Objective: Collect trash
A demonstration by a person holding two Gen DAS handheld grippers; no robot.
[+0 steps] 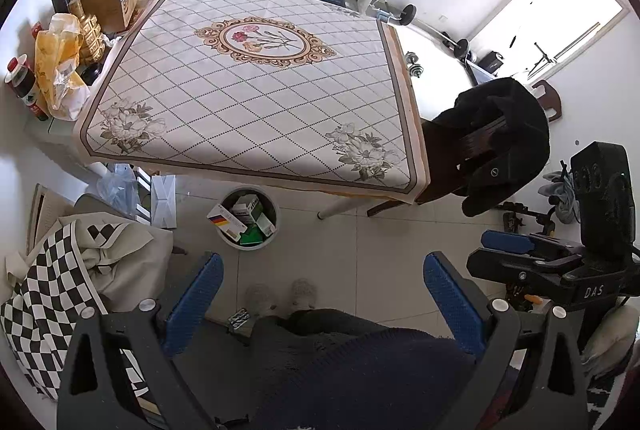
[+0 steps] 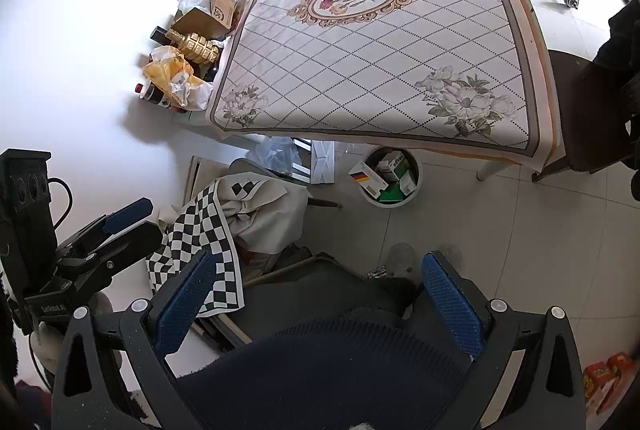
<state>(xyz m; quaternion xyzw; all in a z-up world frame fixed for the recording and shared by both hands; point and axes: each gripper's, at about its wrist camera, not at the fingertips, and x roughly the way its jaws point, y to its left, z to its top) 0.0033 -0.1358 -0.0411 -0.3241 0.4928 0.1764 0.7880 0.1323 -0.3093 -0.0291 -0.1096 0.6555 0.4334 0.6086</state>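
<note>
Trash boxes (image 1: 244, 220) fill the bin (image 1: 272, 198) under the tabletop's (image 1: 256, 90) near edge; left gripper (image 1: 322, 294) and right gripper (image 2: 316, 294) gape wide, holding nothing.

Diamond-lattice floral tablecloth (image 1: 256, 102), black-white checkered cloth (image 1: 52, 294), white bin (image 1: 274, 208)

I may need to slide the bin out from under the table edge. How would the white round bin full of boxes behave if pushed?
The white bin would probably slide easily, since it stands on smooth floor tiles. It looks light: only small cardboard boxes fill it. One box juts over the rim, so a sharp shove might tip it out.
</note>
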